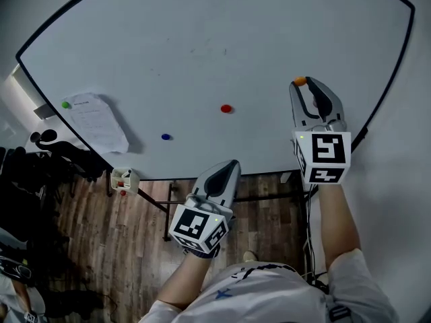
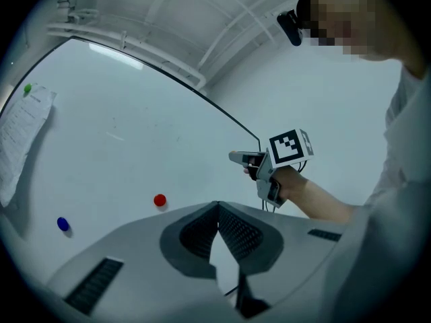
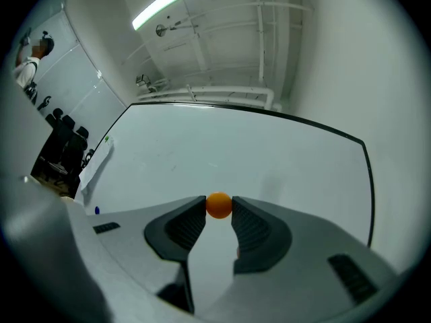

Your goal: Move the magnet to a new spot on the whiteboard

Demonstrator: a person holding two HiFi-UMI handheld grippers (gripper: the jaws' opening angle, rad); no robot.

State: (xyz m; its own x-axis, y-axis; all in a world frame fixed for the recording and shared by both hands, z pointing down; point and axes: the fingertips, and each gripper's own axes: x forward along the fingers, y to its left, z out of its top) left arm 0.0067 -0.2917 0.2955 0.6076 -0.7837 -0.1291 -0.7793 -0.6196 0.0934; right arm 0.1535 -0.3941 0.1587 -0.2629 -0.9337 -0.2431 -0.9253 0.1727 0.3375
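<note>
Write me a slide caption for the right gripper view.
Right gripper pinches an orange magnet at its tips, the whiteboard beyond.

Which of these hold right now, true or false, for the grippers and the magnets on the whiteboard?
1. The right gripper is shut on an orange magnet. True.
2. The left gripper holds the red magnet. False: its jaws are together, empty; the red magnet sits on the whiteboard.
3. A green magnet pins a paper sheet to the whiteboard. True.
4. In the head view, the blue magnet lies right of the red magnet. False: it lies left of it, lower.
</note>
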